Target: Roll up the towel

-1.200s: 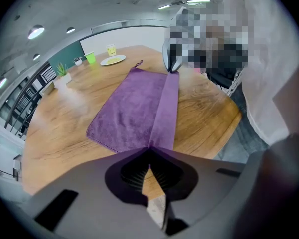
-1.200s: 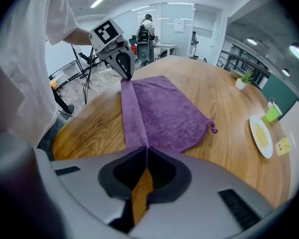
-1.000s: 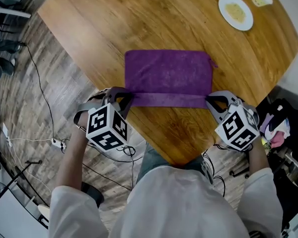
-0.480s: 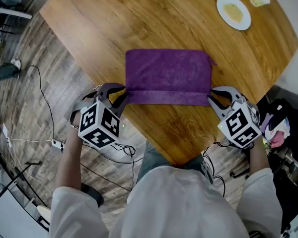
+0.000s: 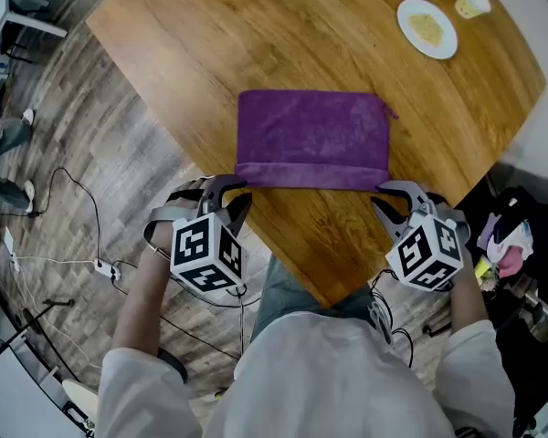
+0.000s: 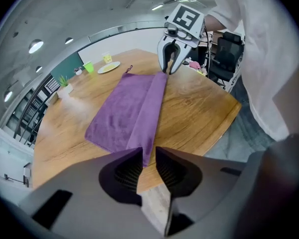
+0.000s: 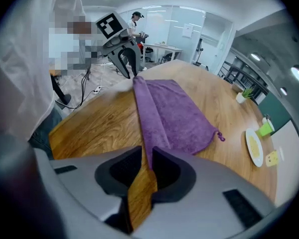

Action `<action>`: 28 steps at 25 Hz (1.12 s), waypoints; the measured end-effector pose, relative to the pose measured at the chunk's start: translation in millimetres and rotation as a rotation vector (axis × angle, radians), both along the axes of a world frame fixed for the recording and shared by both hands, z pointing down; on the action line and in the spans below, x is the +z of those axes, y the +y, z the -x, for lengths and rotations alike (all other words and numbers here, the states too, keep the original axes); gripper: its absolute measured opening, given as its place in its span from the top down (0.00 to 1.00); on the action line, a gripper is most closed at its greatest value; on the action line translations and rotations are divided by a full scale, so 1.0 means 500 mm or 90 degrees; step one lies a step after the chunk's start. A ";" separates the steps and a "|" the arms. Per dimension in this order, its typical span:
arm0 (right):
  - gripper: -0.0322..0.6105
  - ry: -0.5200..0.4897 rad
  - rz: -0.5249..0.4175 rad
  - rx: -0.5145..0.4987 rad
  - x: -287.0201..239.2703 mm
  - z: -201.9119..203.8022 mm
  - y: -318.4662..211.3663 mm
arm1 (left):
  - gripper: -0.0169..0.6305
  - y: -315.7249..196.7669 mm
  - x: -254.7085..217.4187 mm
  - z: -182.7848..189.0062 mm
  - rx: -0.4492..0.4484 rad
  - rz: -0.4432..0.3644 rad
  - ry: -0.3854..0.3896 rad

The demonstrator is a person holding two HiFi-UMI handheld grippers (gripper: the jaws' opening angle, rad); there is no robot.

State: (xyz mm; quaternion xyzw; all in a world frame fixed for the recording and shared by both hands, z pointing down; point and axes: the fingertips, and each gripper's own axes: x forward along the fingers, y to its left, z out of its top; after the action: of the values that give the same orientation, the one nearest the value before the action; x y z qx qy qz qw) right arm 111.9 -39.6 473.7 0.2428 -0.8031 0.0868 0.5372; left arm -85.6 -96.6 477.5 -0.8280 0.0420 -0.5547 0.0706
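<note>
left gripper point(image 5: 230, 199) just off near-left corner of purple towel point(image 5: 312, 135), jaws just opened, slightly apart, empty. towel flat on bench point(image 5: 210, 53), near edge folded once. right gripper point(image 5: 393, 201) off near-right corner, jaws likewise just opened, empty. risk: released fold relaxes open; uneven regrasp skews roll.

Head view looks steeply down at the table point(image 5: 329, 26); gripper views skim close along the towel point(image 6: 124, 113) from opposite ends; all share it.
</note>
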 end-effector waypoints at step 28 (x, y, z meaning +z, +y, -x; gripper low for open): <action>0.92 -0.022 0.017 0.023 -0.014 -0.007 0.014 | 0.94 0.035 0.012 0.008 -0.048 0.072 -0.006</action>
State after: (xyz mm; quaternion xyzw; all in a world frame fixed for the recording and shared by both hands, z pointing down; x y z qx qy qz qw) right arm 115.2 -32.6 466.9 0.2483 -0.8063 0.1115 0.5251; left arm -89.7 -79.0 483.5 -0.8257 0.0411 -0.5627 0.0030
